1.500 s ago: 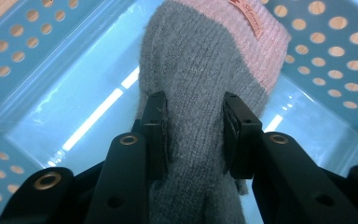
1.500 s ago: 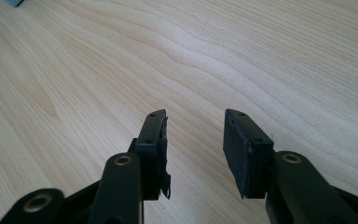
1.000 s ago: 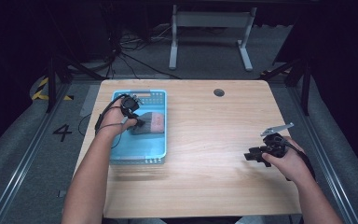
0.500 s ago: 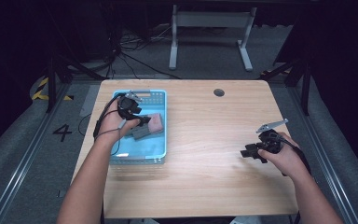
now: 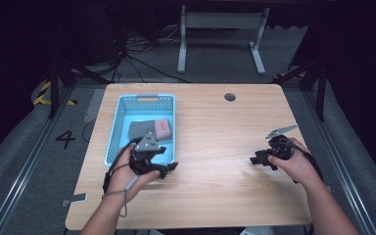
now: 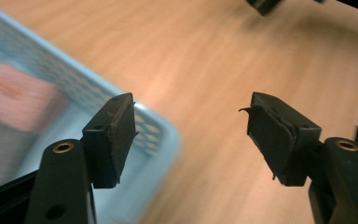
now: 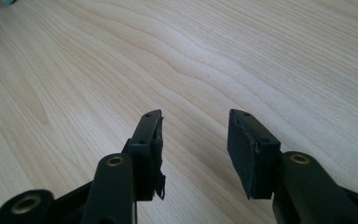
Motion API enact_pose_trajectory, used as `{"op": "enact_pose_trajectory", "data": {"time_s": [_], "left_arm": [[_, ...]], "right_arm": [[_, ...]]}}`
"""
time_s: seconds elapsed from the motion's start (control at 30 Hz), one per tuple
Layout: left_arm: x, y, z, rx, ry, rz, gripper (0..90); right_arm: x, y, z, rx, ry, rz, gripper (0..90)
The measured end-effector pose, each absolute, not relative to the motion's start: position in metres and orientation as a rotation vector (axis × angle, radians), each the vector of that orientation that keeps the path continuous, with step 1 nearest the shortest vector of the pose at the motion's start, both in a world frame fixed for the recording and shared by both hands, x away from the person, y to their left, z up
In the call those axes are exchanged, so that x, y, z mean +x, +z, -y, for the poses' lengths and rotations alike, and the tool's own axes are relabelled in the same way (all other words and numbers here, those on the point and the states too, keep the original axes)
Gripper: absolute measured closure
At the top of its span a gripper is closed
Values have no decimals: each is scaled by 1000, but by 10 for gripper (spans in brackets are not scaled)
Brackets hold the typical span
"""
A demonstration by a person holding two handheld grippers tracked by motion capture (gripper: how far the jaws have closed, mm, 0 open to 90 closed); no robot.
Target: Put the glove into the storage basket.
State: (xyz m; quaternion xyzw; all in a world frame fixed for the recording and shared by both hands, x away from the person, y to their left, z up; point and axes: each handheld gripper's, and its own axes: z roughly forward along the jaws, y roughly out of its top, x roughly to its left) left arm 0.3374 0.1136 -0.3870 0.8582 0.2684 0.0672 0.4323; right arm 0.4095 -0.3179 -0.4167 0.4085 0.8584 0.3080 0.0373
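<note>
Left gripper: we hold it at the basket's near corner, jaws just opened, nothing between. Folded cloth lies in the basket (grey and pink). Right gripper: jaws apart, nothing between.

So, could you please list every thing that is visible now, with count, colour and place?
basket: one, light blue, left part of the table
folded cloth: one, grey and pink, inside the basket
table: one, light wood, centre
round hole cover: one, dark, far edge of the table
left gripper: one, black, open, empty, at the basket's near right corner
right gripper: one, black, open, empty, over bare wood at the right
</note>
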Motion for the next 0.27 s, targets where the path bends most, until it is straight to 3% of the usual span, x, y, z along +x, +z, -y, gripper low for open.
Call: {"op": "enact_pose_trajectory", "data": {"time_s": [0.03,0.2,0.27], "left_arm": [[330,-404,-106,2185,114,-635,324],[331,-436,-99,2216,84,-674,311],[331,-437,-98,2264,136,-670,326]], "right_arm": [[410,-417,319,1253,942,-2634,563],[410,-417,319,1255,949,-2630,554],[411,-418,319,1256,953,-2629,548]]}}
